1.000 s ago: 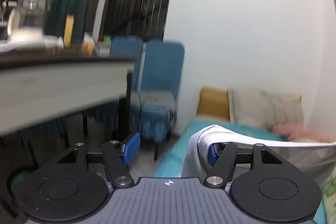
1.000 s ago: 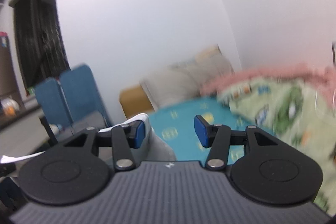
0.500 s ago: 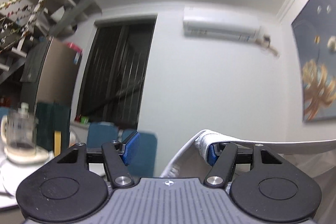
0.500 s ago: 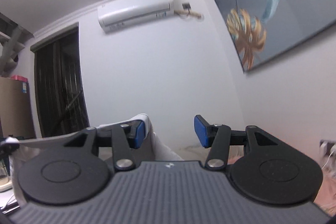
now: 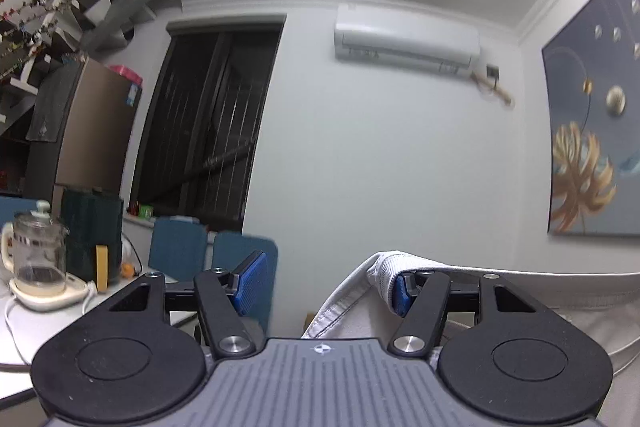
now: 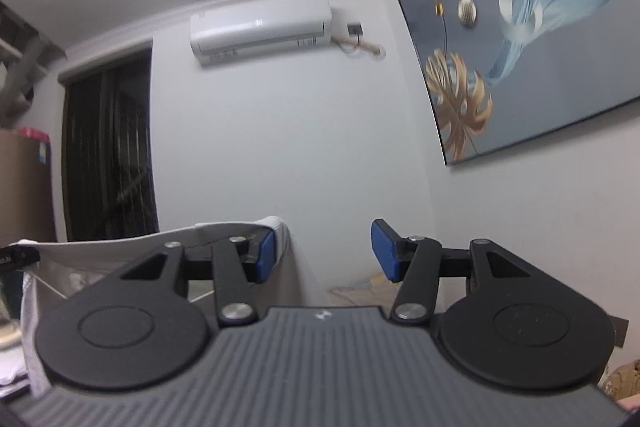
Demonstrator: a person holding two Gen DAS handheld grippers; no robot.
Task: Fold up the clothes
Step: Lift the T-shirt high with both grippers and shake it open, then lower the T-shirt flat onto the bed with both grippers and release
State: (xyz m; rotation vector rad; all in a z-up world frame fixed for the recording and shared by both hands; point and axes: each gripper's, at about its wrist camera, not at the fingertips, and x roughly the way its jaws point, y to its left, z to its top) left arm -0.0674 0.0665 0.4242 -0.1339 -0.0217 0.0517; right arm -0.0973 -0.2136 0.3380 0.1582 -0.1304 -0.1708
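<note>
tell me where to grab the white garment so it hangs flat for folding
Grip the white garment at its ribbed edge, coming from the inner side. That edge is draped over the left hand-held gripper's inner finger and, in the right wrist view, over the right hand-held gripper's, stretched between them; both stand open.

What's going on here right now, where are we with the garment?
A person holds a gripper in each hand, and a white garment is stretched between them, lifted up in the air. Both grippers stand open: the cloth is hooked over the inner finger of the left gripper and over the inner finger of the right gripper, not pinched. Both cameras point up at the wall with the air conditioner. No fold is visible yet.
</note>
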